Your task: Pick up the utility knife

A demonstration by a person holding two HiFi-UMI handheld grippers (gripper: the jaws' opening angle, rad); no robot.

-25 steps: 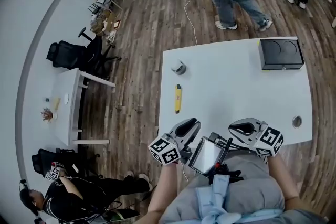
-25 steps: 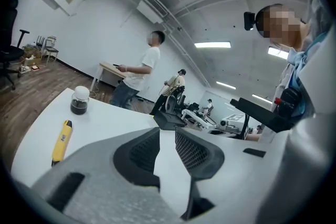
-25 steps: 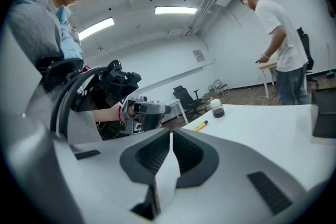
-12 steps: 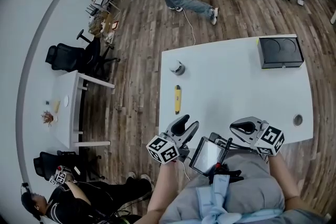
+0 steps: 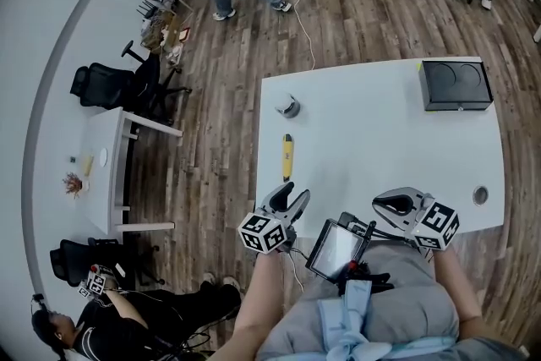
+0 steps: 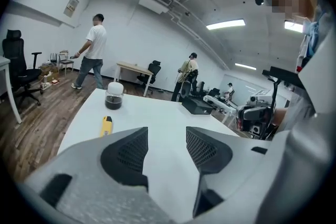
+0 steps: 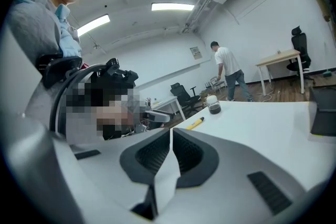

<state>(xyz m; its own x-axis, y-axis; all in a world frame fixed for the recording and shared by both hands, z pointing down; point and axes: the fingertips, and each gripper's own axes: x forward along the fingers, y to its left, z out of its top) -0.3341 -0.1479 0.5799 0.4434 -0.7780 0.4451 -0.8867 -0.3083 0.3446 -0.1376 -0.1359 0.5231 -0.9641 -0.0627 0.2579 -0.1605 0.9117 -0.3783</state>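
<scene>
The yellow utility knife point(image 5: 287, 156) lies on the white table point(image 5: 380, 139) near its left edge, lengthwise away from me. It also shows in the left gripper view, utility knife point(image 6: 106, 126), and in the right gripper view, utility knife point(image 7: 195, 123). My left gripper point(image 5: 291, 195) hovers at the table's near left corner, just short of the knife, open with nothing between its jaws; in its own view the left gripper point(image 6: 167, 136) has the knife ahead and to the left. My right gripper point(image 5: 385, 200) rests at the near edge, shut and empty, as the right gripper point(image 7: 171, 134) shows.
A small jar point(image 5: 288, 106) with dark contents and a white lid stands beyond the knife. A black box point(image 5: 455, 84) sits at the far right corner. A cable hole point(image 5: 480, 195) is near the right edge. A screen device point(image 5: 336, 249) hangs at my waist. People walk on the floor beyond.
My left gripper has opened and moved down and left toward the knife. The right gripper has stayed put. A person in the background has walked to the left.
</scene>
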